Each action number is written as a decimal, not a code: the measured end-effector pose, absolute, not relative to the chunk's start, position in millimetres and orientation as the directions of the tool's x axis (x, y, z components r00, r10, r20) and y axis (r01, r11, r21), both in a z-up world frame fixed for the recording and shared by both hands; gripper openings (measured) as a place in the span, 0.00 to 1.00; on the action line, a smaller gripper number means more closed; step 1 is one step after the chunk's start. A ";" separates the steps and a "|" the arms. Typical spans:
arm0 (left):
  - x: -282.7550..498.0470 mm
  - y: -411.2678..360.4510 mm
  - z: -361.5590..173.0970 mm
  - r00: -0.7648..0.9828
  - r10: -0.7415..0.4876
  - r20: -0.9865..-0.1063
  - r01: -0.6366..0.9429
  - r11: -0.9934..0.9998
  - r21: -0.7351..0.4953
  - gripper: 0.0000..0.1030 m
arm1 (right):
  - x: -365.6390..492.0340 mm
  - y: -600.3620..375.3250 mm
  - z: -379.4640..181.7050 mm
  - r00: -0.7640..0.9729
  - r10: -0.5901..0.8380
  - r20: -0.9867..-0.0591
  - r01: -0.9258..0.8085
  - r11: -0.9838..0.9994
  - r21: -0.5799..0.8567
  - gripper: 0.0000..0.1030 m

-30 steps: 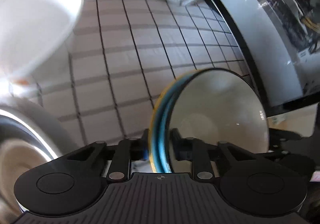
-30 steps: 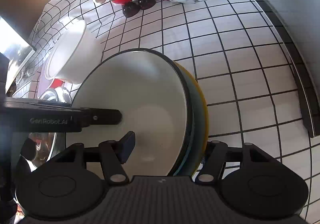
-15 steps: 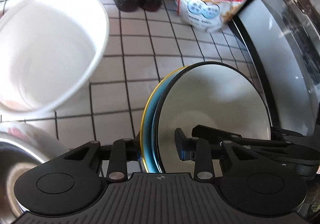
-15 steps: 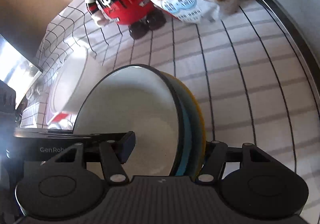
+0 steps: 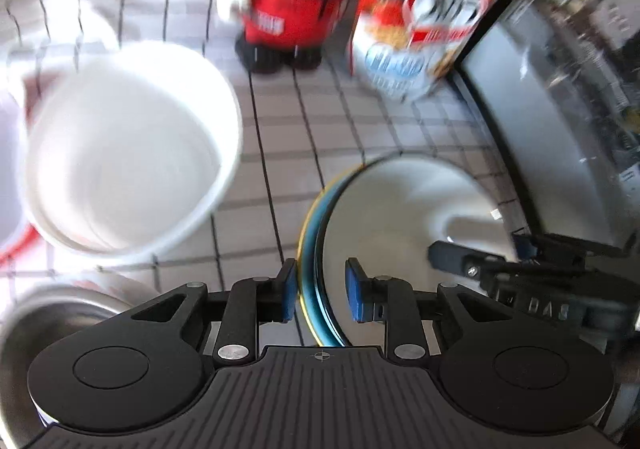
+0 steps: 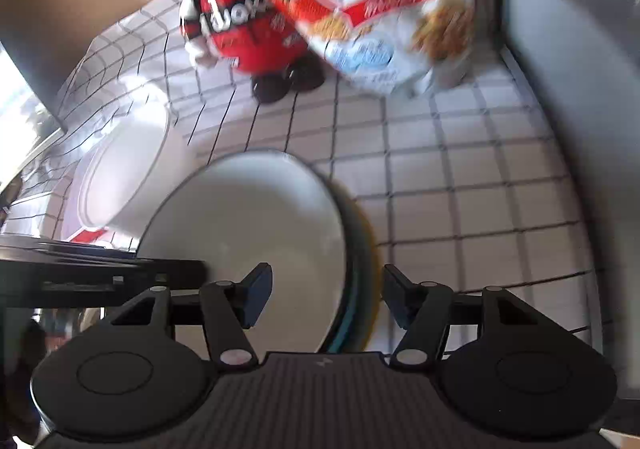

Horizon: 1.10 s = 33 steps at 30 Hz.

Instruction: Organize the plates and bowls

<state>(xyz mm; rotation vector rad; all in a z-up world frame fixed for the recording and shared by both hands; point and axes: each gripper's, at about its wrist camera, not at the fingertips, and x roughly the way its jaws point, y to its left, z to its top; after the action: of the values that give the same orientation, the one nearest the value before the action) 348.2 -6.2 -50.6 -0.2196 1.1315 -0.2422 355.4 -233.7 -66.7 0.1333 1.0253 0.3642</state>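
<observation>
Plate stack [image 5: 400, 217], white plate over teal and yellow ones, sits tilted above checked tablecloth [image 5: 360, 129], both grippers at its rim. Left gripper [image 5: 320, 291]: jaws closing, narrow gap, stack edge between blue pads; left pad touches yellow rim, right pad apparently a little off white face. Right gripper [image 6: 326, 301]: jaws about half open, straddling opposite rim [image 6: 356, 269], pads apart from it. White bowl [image 5: 120, 153] near, left of stack; steel bowl [image 5: 48, 321] at lower left.
</observation>
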 end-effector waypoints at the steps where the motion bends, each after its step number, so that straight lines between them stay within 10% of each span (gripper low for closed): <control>1: 344.4 -1.5 -40.1 0.429 -0.307 -0.849 0.091 0.950 -0.298 0.27 | 353.7 -233.9 -57.2 0.487 0.342 -0.804 -0.234 0.938 0.257 0.60; 10: 344.4 79.5 21.0 0.611 -0.249 -0.751 0.032 0.956 -0.291 0.28 | 373.0 -185.4 17.0 0.538 0.385 -0.750 -0.307 0.918 0.251 0.67; 21: 403.8 160.3 -43.8 0.471 -0.084 -0.878 -0.189 0.963 -0.193 0.28 | 446.7 -72.4 -38.2 0.314 0.397 -0.862 -0.344 0.894 0.287 0.68; 33: 390.0 128.9 -21.0 0.411 -0.218 -0.885 -0.082 0.958 -0.274 0.27 | 421.7 -62.5 -16.7 0.324 0.450 -0.832 -0.423 0.856 0.297 0.46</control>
<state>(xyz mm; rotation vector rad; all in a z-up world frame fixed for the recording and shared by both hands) 390.0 128.9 -21.0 -0.2942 1.1492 -0.0868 421.7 -62.5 -16.7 0.0271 1.1010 0.5726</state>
